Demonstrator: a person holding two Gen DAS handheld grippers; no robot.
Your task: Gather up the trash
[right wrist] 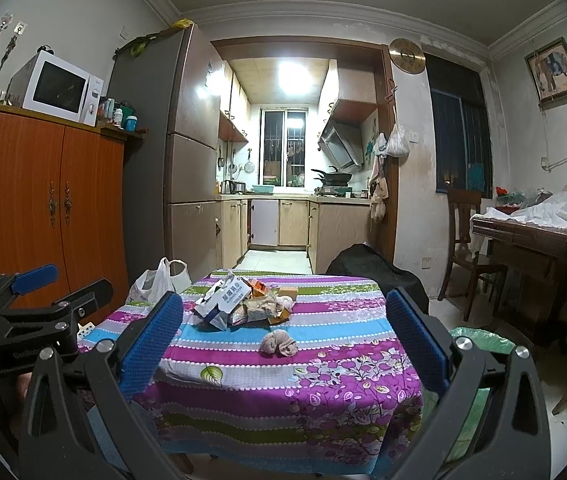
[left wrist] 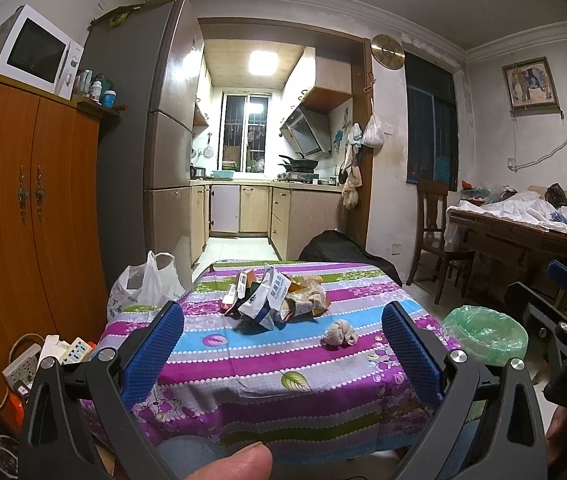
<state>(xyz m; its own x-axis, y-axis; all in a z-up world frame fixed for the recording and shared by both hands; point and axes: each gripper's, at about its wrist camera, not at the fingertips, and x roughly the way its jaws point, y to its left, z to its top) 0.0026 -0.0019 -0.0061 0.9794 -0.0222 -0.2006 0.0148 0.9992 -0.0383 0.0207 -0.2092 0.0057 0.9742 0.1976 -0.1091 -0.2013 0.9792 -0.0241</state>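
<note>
Dim living room opening onto a lit kitchen straight ahead, with an orange wooden cabinet [left wrist: 31, 208] on the left and a white microwave [right wrist: 59, 88] sitting on top of it. Front and center is a small table [right wrist: 347, 360] covered in a striped floral cloth, purple, blue and green.

Trash sits on the far half of that table: a heap of crumpled wrappers and packets [left wrist: 273, 296], including a white and blue bag. Just in front of the heap, a little apart from it, lies a wadded-up tissue [left wrist: 338, 334]. A green-lined trash bin [left wrist: 485, 330] stands on the floor off the table's right side, and a white plastic bag [left wrist: 145, 284] sits by the far-left corner.

Both tools hang back short of the near table edge. Left gripper [left wrist: 281, 344] has its blue pads spread wide with nothing between them. Right gripper [right wrist: 283, 340] is the same, jaws wide apart and holding nothing. Each one shows up at the edge of the other's camera.
</note>
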